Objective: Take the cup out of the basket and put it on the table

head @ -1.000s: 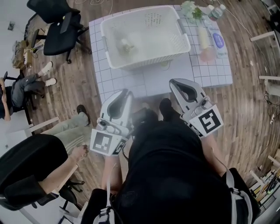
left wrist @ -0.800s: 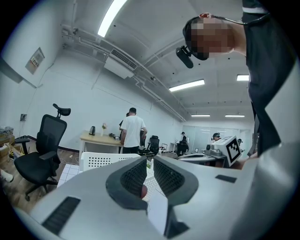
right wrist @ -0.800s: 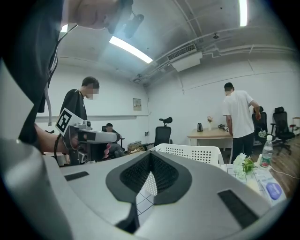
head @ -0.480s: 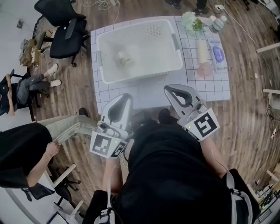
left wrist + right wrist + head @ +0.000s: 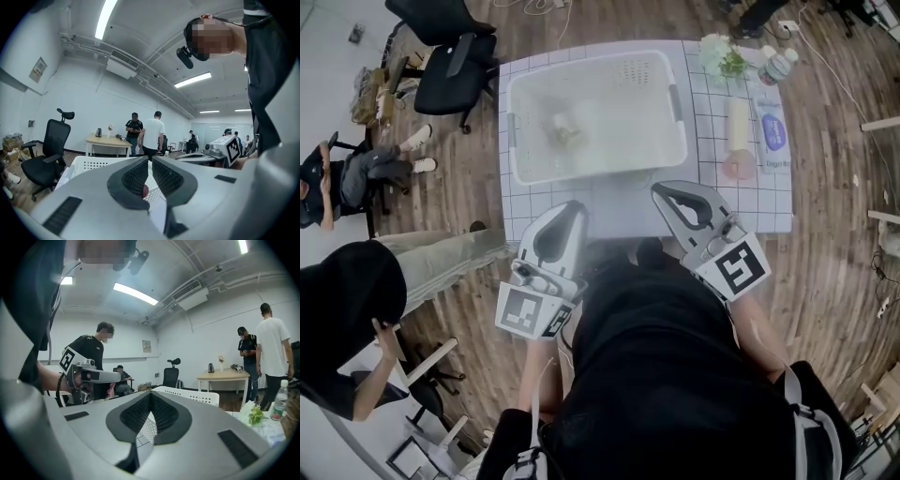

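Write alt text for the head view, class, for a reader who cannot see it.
Seen from above, a person holds a left gripper and a right gripper at the near edge of a gridded table. A white basket on it holds a small cup.

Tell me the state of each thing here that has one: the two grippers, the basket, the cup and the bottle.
left gripper: shut, empty.
right gripper: shut, empty.
basket: upright on the table, open top.
cup: inside the basket, too blurred to tell upright or tipped.
bottle: upright, capped.
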Demonstrator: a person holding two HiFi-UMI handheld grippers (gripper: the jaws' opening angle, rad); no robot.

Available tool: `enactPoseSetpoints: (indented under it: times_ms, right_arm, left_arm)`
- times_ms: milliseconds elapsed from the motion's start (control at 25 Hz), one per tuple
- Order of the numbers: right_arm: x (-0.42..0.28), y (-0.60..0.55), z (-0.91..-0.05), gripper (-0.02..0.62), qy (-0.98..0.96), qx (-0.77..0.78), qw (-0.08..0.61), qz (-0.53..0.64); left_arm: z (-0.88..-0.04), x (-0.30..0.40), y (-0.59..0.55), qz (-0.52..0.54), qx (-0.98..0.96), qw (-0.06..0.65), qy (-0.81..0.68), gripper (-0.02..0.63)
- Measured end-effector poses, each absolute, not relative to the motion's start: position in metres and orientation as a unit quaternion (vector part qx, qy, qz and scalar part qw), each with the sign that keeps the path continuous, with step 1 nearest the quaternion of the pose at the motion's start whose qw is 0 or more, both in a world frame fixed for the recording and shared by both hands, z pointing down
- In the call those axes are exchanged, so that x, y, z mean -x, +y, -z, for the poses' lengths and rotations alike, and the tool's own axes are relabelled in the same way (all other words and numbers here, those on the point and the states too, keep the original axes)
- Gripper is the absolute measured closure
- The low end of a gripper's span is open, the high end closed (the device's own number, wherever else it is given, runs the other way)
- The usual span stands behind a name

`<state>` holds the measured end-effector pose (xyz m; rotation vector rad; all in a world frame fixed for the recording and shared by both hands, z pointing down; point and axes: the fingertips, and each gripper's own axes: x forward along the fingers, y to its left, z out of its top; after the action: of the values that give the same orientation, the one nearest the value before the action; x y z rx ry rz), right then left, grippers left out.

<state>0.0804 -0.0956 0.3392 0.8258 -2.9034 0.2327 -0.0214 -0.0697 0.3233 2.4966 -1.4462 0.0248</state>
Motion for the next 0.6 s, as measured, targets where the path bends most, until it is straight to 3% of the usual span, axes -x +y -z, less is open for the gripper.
enactPoseSetpoints:
  times_ms: [600]
  right_arm:
    - [-0.039, -0.108, -0.342, 0.580, -0.950, -0.299, 0.070, -0.061]
  left_arm:
    - [-0.334, 0.061, -0.086, -0.018, -0.873, 0.121, -0.472, 0.578]
